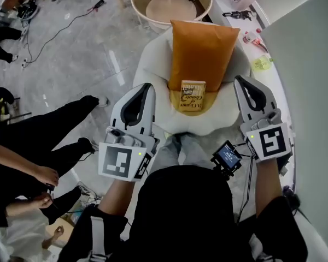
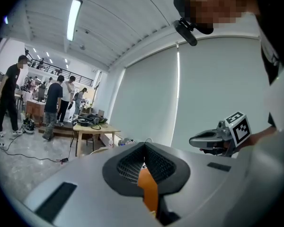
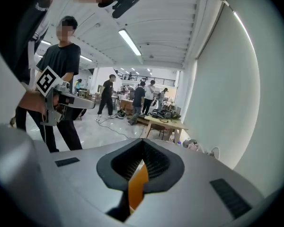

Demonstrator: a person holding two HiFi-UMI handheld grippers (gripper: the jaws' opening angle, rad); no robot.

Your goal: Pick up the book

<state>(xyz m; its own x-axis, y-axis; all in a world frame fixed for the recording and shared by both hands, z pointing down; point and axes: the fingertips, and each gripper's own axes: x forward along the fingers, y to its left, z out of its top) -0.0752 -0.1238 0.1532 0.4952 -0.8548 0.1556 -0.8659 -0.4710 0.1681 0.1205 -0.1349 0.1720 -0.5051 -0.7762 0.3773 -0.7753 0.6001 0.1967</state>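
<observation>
Between left tool (image 1: 144,89) and right tool (image 1: 243,82) lies book (image 1: 192,95).

Floor (image 1: 82,53): pale grey polished stone, with black cables (image 1: 54,34) trailing across it. A white padded armchair (image 1: 150,59) sits mid-room. Behind it is a round tub table (image 1: 138,11) with a pale wood rim. A white ledge (image 1: 217,4) runs along the right side, with small clutter on it. That side is closed off by plain grey-white blinds (image 2: 146,103), with a bright seam between panels. Ceiling (image 2: 113,27): white, ribbed, curving down. A long tube lamp (image 2: 74,15) is lit, with smaller spots further back. At the far end, a wooden table (image 2: 92,128) is heaped with gear and cables, and several people (image 2: 52,103) stand near it.
</observation>
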